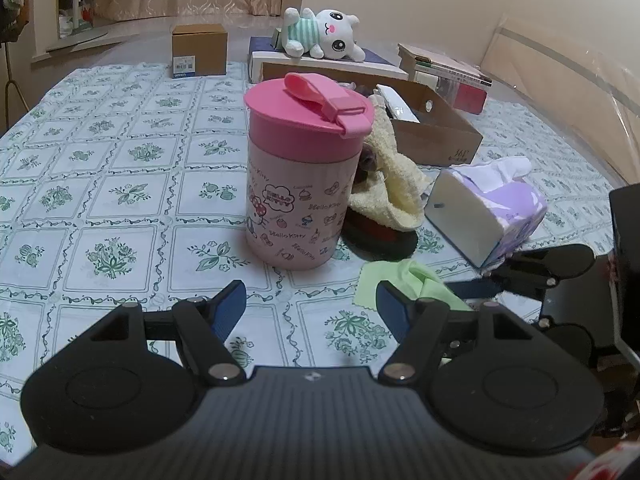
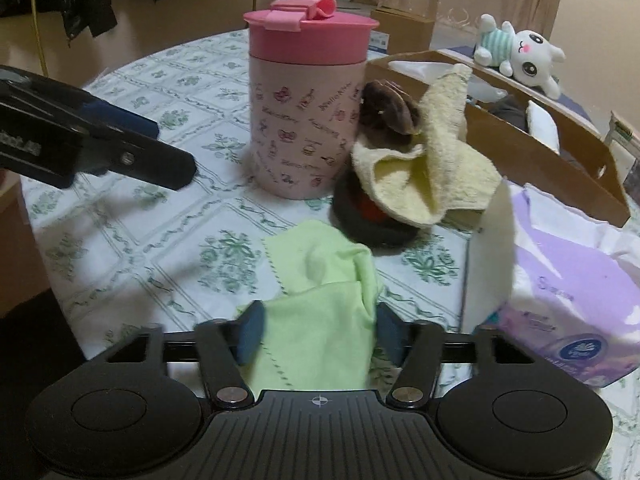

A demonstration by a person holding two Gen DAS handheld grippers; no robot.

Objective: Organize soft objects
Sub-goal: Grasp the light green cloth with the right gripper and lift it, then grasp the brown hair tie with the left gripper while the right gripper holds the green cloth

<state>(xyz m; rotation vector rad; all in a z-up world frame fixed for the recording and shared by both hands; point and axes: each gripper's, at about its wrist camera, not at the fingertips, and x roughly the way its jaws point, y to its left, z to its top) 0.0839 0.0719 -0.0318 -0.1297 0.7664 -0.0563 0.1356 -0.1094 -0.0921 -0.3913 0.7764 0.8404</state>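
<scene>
A light green cloth (image 2: 320,300) lies crumpled on the patterned tablecloth; it also shows in the left wrist view (image 1: 408,284). My right gripper (image 2: 316,330) is open, its fingers on either side of the cloth's near end. My left gripper (image 1: 308,308) is open and empty above bare tablecloth, left of the cloth. A yellow towel (image 2: 432,168) drapes over a dark brown plush (image 2: 388,112) on a dark round base. A white plush bunny (image 1: 324,32) lies on boxes at the back.
A pink Hello Kitty canister (image 1: 300,176) stands mid-table beside the towel. A purple tissue pack (image 2: 560,312) lies to the right. An open cardboard box (image 1: 436,128) sits behind it. A small brown box (image 1: 199,50) stands far back.
</scene>
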